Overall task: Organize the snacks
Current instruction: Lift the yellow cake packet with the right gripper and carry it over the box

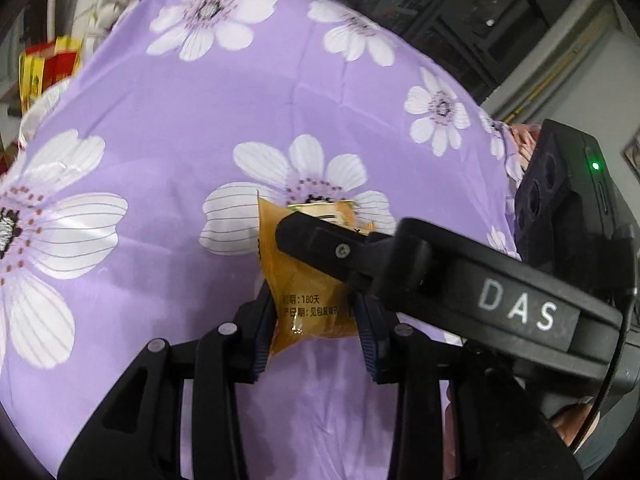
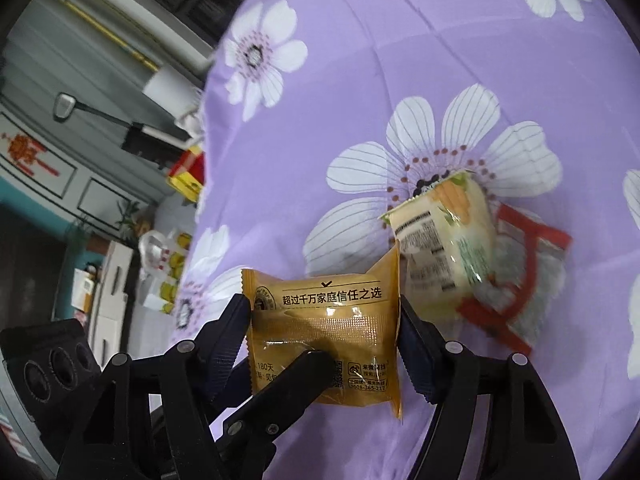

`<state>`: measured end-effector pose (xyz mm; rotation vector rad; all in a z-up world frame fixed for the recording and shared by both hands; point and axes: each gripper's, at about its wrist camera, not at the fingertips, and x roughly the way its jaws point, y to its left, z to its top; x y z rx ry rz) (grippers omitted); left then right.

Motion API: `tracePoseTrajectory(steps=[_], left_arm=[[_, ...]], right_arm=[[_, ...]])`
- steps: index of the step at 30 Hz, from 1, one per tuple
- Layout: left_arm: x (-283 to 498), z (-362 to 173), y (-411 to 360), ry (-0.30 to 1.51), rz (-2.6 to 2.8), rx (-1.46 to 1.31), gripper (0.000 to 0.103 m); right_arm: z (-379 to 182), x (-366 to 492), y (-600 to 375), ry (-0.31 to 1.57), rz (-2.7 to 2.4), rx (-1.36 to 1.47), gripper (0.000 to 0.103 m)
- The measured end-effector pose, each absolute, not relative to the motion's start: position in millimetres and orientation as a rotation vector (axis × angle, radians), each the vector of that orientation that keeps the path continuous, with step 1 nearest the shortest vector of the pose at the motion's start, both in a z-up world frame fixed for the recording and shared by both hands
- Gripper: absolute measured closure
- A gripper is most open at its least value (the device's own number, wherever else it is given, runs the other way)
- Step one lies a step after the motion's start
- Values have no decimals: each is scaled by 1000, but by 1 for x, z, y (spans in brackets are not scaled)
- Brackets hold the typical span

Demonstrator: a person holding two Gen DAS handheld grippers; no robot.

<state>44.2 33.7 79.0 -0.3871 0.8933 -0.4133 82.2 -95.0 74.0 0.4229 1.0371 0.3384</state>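
An orange snack packet with Chinese print sits between the fingers of my left gripper, which is shut on its lower end. The same packet sits between the fingers of my right gripper, which close on its sides. The right gripper's finger crosses over the packet in the left wrist view. A cream and green packet lies on the purple flowered cloth just beyond, resting on a red and clear packet.
The cloth covers the table. A red and yellow box stands past the table's far left edge. In the right wrist view, a white bag and cabinets lie beyond the left edge.
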Motion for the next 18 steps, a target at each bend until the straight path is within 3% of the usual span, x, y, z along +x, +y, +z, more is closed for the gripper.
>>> tracePoseTrajectory(steps=[18], left_arm=[[-23,112,-20,805,-585,-280,68]], right_arm=[[112,-10,-139,858,272,407,29]])
